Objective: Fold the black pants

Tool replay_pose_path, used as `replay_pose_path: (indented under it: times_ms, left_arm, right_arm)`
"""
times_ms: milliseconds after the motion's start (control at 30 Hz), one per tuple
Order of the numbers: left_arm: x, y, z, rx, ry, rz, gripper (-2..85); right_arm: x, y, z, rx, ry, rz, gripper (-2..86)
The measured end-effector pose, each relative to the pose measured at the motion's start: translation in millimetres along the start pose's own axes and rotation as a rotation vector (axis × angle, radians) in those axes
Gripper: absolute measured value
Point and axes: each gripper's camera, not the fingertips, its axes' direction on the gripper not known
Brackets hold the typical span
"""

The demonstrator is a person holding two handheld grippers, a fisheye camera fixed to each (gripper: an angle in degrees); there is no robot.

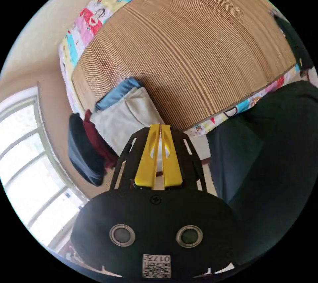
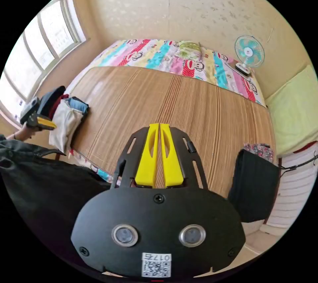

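both tongs have their yellow jaws pressed together and grip nothing. the left tongs [image 1: 160,155] hang over a stack of folded clothes [image 1: 124,118] at the bed's edge. the right tongs [image 2: 159,157] hover above the bare bamboo mat [image 2: 172,110], probably kept free for folding. the black pants [image 2: 253,185] appear to lie bunched at 4 o'clock, at the mat's corner, untouched.

Left gripper view sits close above the stack of folded clothes [image 1: 122,110] at the bed's edge, rolled, facing across the bamboo mat [image 1: 198,50]. Right gripper view looks from the bed's near side, farther back, along the mat toward the wall and fan [image 2: 249,51]. Both share mat, clothes stack and patterned sheet [image 2: 185,59].
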Motion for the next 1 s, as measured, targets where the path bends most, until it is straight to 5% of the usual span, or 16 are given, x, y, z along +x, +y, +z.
replay_pose_path:
  times_ms: [100, 267, 400, 533, 733, 867, 1000]
  left_arm:
    - [-46.9, 55.4, 17.3, 0.082, 0.306, -0.226, -0.3]
    - [-136.3, 167.9, 21.7, 0.357, 0.434, -0.635, 1.1]
    - [-248.8, 273.6, 22.3, 0.532, 0.418, -1.039, 10.0]
    - [-341.6, 346.9, 37.8, 0.615, 0.441, -1.223, 11.5]
    - [-382.1, 336.5, 117.2, 0.477, 0.757, -1.112, 6.6]
    - [-370.2, 325.4, 70.6, 0.923, 1.132, -0.841, 3.7]
    - [-312.7, 246.6, -62.0, 1.085, 1.122, -0.423, 3.6]
  right_arm:
    - [-3.8, -21.6, -15.1, 0.148, -0.374, 0.091, 0.3]
    - [-15.3, -1.4, -22.5, 0.287, -0.847, 0.073, 0.2]
    - [-27.4, 26.1, -30.9, 0.273, -0.852, 0.048, 0.1]
    - [-25.7, 63.8, -31.2, 0.212, -0.807, 0.129, 0.2]
    - [-2.5, 147.9, 3.5, 0.062, -0.823, 0.394, 0.3]
    - [22.8, 209.8, -9.4, 0.173, -0.800, 0.552, 0.3]
    - [50.3, 240.3, -8.9, 0.300, -0.862, 0.637, 0.2]
